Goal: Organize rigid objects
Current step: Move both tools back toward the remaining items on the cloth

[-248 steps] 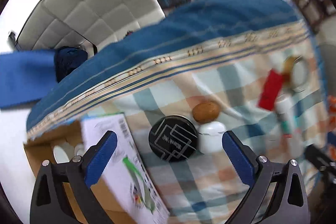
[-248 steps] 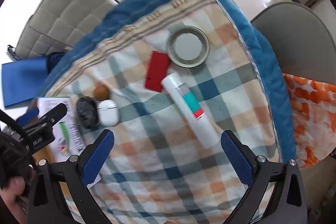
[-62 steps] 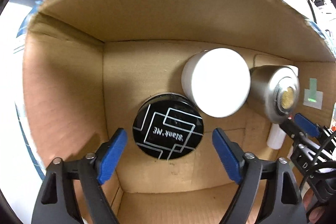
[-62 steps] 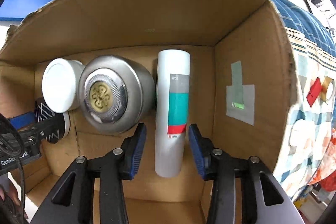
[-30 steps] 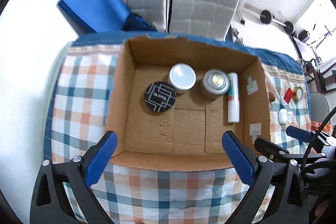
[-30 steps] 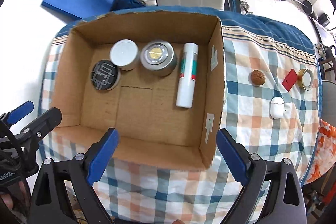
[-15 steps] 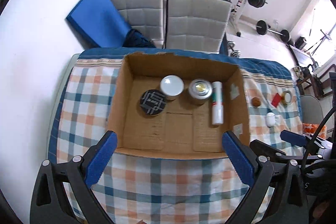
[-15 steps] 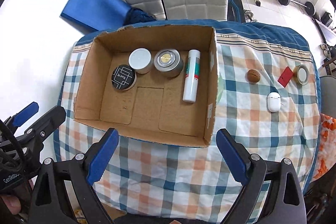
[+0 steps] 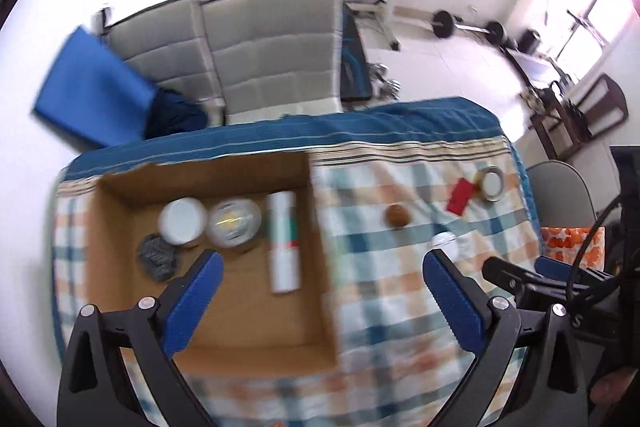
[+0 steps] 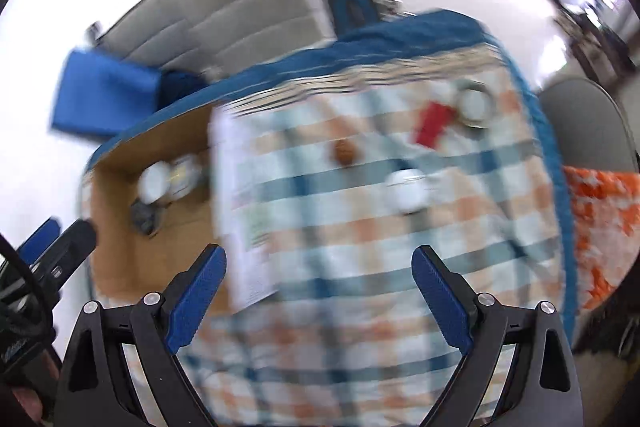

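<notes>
A cardboard box sits on the checked cloth. It holds a black round tin, a white jar, a silver tin and a white tube. To its right lie a brown nut, a red card, a tape ring and a white earbud case. My left gripper is open and empty, high above the box's right side. My right gripper is open and empty above the cloth, with the nut, red card and earbud case ahead of it.
The table's blue cloth edge runs along the far side. Grey padded chairs and a blue mat stand behind it. An orange patterned cloth and a grey chair are at the right. Both views are motion-blurred.
Both grippers have swung to the right, away from above the box toward the loose objects on the cloth. Both stay open and empty.
</notes>
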The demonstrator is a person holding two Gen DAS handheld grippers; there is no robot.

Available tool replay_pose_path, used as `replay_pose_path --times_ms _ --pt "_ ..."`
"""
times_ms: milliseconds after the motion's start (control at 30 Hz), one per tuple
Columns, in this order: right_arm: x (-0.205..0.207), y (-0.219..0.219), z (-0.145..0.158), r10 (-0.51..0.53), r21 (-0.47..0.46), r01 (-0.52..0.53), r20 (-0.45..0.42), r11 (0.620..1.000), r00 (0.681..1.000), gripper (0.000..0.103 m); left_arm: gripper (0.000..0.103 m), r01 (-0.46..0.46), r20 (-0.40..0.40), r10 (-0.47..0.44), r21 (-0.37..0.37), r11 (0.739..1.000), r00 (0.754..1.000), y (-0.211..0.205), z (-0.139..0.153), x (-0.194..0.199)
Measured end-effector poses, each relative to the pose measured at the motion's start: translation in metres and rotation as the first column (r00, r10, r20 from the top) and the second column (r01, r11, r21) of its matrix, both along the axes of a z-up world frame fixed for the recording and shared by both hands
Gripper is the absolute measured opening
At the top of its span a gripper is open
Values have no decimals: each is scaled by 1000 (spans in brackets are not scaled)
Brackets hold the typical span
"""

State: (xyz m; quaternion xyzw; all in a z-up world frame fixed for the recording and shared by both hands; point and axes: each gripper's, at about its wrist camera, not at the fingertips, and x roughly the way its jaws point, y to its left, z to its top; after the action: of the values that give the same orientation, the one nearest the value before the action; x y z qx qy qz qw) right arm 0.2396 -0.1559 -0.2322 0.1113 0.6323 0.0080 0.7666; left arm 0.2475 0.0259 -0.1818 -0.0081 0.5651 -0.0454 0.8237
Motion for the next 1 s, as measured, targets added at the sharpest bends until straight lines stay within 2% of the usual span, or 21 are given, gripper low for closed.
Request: replay_pose_path --times_ms 167,300,433,567,633,667,700,767,867,1000 --pt "41 -81 -45 -136 46 139 -53 989 989 96 102 40 -82 -41 -18 999 996 -58 -45 54" --pt "74 -123 -86 -208 63 215 -103 975 973 96 102 39 -164 -39 -8 999 986 -90 -88 92" --pt "102 -156 -113 -248 42 254 -120 966 961 96 102 77 -199 -83 -36 996 976 -122 -113 115" --pt "132 -179 -142 -235 -14 235 -130 972 963 95 102 97 -216 -92 13 995 972 -147 -136 133" --pt "145 -182 -159 -209 -15 209 -153 978 966 91 102 98 -224 -87 39 994 971 -152 -145 141" --pt "150 -183 -166 -194 -9 196 -164 981 967 86 102 95 -231 -81 50 994 969 -153 -151 144" --pt "157 -184 -177 -179 -13 180 -182 984 967 71 102 93 -240 -78 53 994 968 -154 -155 145" --pt "167 -186 -194 -165 -19 164 -211 986 964 68 102 88 -254 -73 51 995 964 -158 -162 147" --pt "170 -192 -195 -158 10 164 -214 986 964 67 102 105 -253 -92 38 994 963 -167 -162 143" --pt "157 -209 -185 -126 -4 129 -265 992 956 67 102 170 -238 -164 5 985 957 -193 -162 134"
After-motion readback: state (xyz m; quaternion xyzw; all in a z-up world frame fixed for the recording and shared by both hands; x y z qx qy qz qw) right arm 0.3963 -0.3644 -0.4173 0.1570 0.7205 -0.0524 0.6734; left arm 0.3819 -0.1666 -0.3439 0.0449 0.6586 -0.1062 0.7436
